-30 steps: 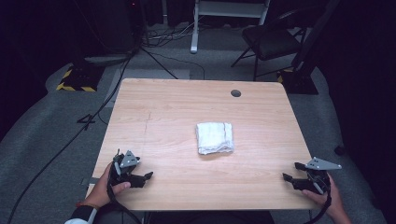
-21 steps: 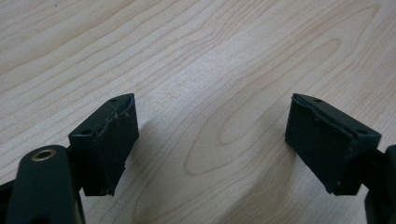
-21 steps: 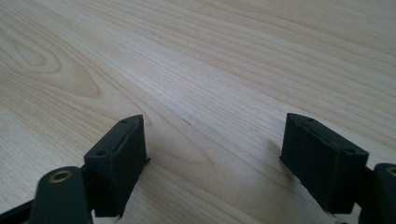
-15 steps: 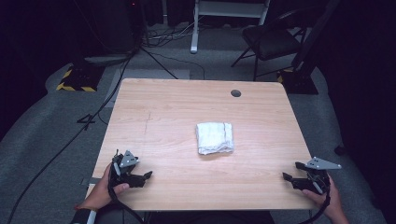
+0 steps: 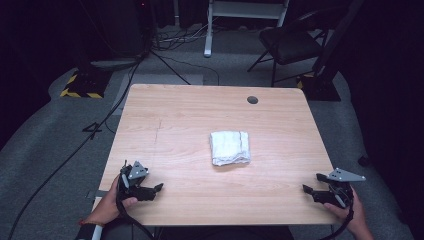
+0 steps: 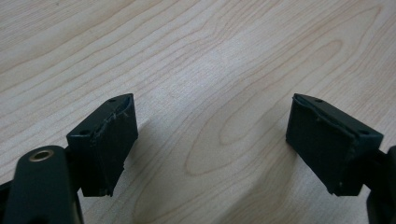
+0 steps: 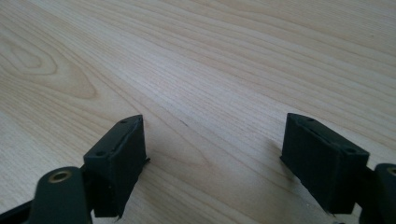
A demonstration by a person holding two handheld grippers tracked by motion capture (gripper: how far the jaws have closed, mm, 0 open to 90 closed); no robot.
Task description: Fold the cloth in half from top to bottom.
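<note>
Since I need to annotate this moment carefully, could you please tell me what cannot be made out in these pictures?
- Folded white cloth: high view, too small to count its layers or read its weave.
- Dark round spot near the table's far edge: too small to tell hole from cap.
- Left gripper and right gripper: jaws wide open over bare wood; the bottom edges cut off their bodies.
- Right hand: high view, partly cut by the bottom edge.

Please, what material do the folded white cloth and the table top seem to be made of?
The cloth looks like soft cotton terry, matte: its surface is nubbly and its folded edges are thick and rounded. The table top looks like pale wood or a wood-look laminate, smooth with a slight sheen; grain lines and oval swirls show clearly, but real wood cannot be confirmed.
</note>
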